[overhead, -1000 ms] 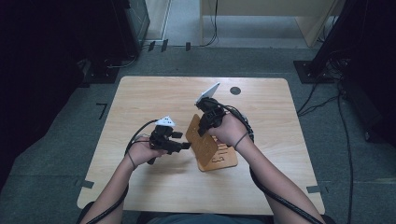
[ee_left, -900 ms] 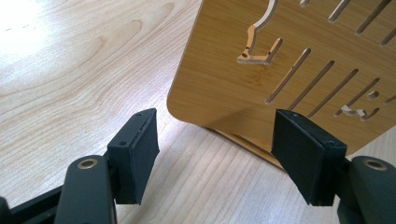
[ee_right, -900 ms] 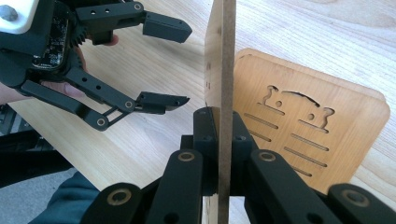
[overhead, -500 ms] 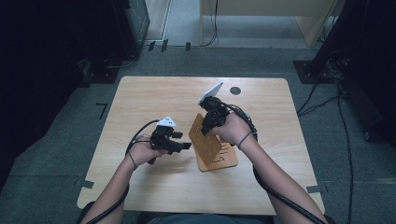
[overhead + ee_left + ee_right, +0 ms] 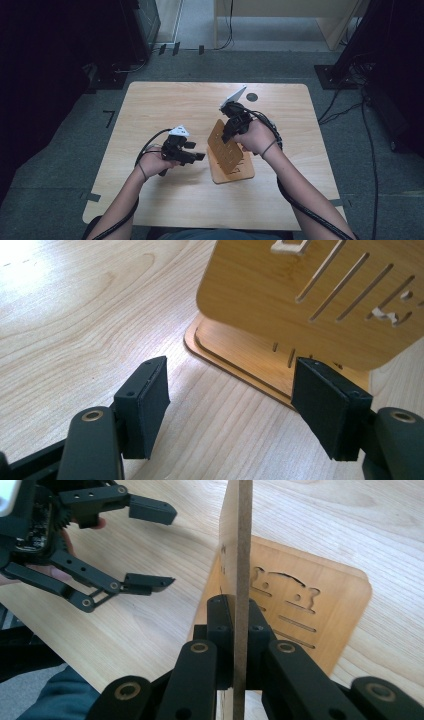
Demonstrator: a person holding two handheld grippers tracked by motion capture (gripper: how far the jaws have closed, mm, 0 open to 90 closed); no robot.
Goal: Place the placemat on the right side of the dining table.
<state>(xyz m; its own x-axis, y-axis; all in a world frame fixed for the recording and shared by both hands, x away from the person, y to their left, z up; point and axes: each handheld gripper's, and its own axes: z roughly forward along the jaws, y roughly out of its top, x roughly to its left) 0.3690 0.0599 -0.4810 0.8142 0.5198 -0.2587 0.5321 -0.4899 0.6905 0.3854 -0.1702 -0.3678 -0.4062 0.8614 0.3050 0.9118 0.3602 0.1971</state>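
Left gripper (image 5: pixel 198 157) jaws spread wide, holding nothing, aimed at the lower edge of the upright wooden panel (image 5: pixel 223 145). Right gripper (image 5: pixel 226 134) jaws pressed onto that panel's top edge, pinching it; in the right gripper view the panel (image 5: pixel 243 555) runs edge-on between the jaws. Panel stands tilted over the flat wooden base plate (image 5: pixel 241 170), right of table (image 5: pixel 150 105) centre; both pieces have cut slots. Looks like the panel is being raised or seated into the base, though I cannot tell whether a tab is in a slot. To do it well: keep the right pinch firm and the panel steady, bring the left gripper (image 5: pixel 135 545) in low, clamp or pin the base (image 5: pixel 235 365) so it doesn't slide, then move slowly.
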